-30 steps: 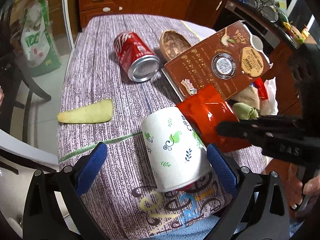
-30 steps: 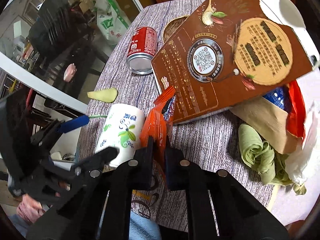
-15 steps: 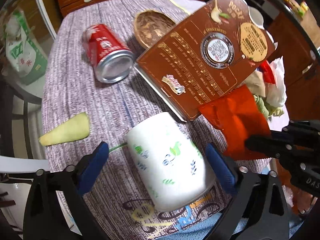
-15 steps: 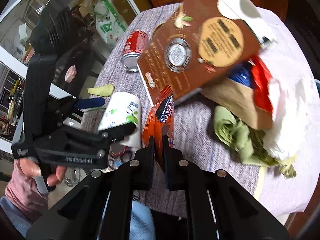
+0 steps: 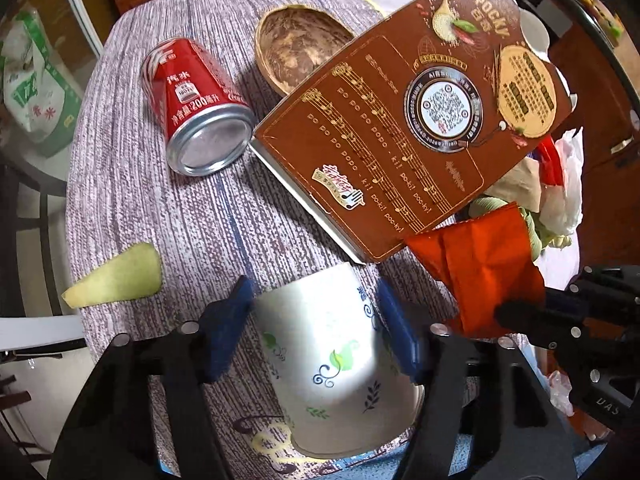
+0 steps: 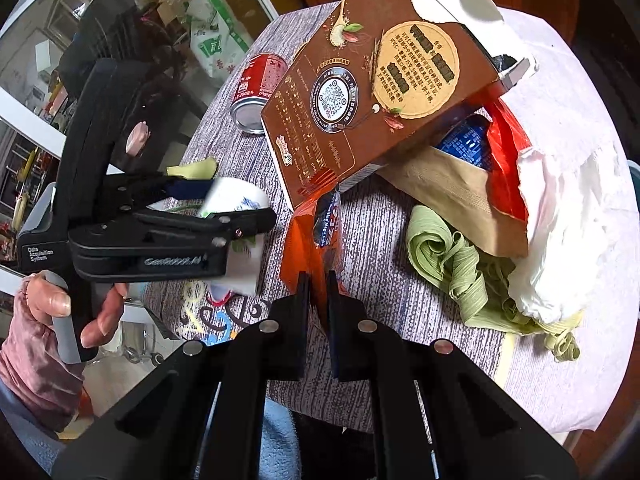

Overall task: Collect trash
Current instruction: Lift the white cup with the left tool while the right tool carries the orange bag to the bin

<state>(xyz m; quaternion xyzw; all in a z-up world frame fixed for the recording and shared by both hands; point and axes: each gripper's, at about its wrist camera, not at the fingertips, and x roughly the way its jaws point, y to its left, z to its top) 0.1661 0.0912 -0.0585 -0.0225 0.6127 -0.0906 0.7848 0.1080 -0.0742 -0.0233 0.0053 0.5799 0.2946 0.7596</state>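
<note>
My left gripper (image 5: 316,320) is shut on a white paper cup (image 5: 336,364) with leaf prints that lies on its side on the table; its blue pads (image 5: 230,320) press both sides of the cup. The cup also shows in the right wrist view (image 6: 236,236) between the left gripper's fingers (image 6: 192,190). My right gripper (image 6: 318,284) is shut on an orange snack wrapper (image 6: 310,236) and holds it off the table; the wrapper shows in the left wrist view (image 5: 480,268) to the right of the cup.
A brown Pocky box (image 5: 412,132) leans over a pile of bags, green strips (image 6: 444,248) and a white plastic bag (image 6: 568,232). A red can (image 5: 196,108) lies on its side. A brown shell bowl (image 5: 300,48) and a yellow-green peel (image 5: 116,280) lie on the cloth.
My left gripper has closed from wide open onto the paper cup. My right gripper has drawn the orange wrapper away to the right of the cup.
</note>
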